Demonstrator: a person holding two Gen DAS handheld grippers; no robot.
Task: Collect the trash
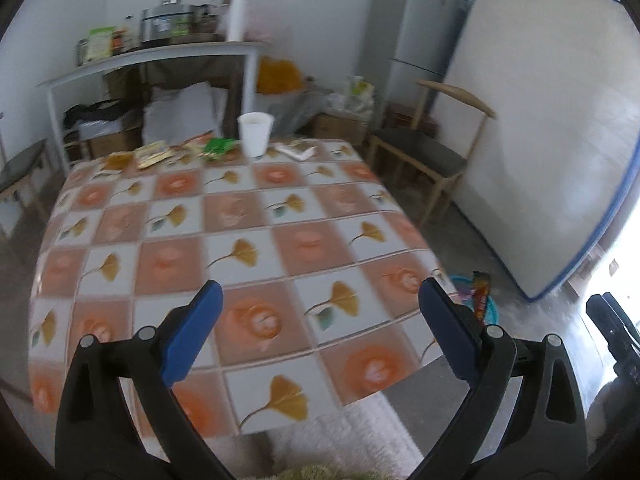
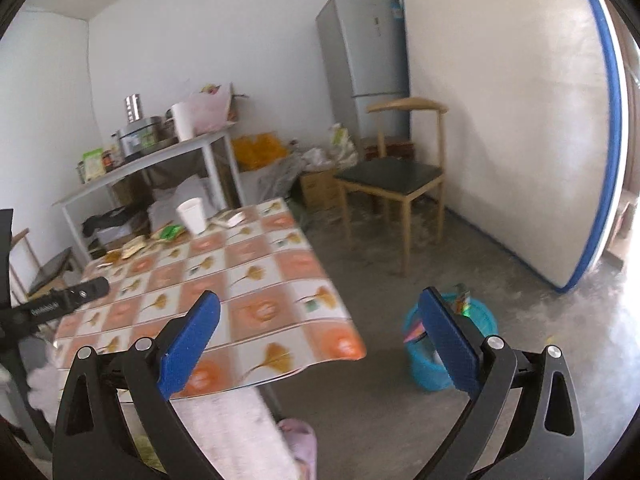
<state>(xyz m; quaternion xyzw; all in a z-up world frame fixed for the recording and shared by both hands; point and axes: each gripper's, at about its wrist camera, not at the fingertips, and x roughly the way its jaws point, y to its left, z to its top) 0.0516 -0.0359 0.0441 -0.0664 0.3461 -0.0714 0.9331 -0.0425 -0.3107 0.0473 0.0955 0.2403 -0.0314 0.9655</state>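
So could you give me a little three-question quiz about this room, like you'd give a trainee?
1. True or false: both grippers, left and right, are open and empty.
2. Where does the blue trash basket stand: A on the table, B on the floor beside the table, C on the chair?
3. What stands upright among the wrappers at the table's far end?

Key: 1 true. 2 B. 3 a white paper cup.

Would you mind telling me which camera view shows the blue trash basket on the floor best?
The right wrist view: the blue trash basket shows its rim, wall and wrappers inside, partly behind a gripper finger. The left wrist view shows only a sliver of it past the table edge.
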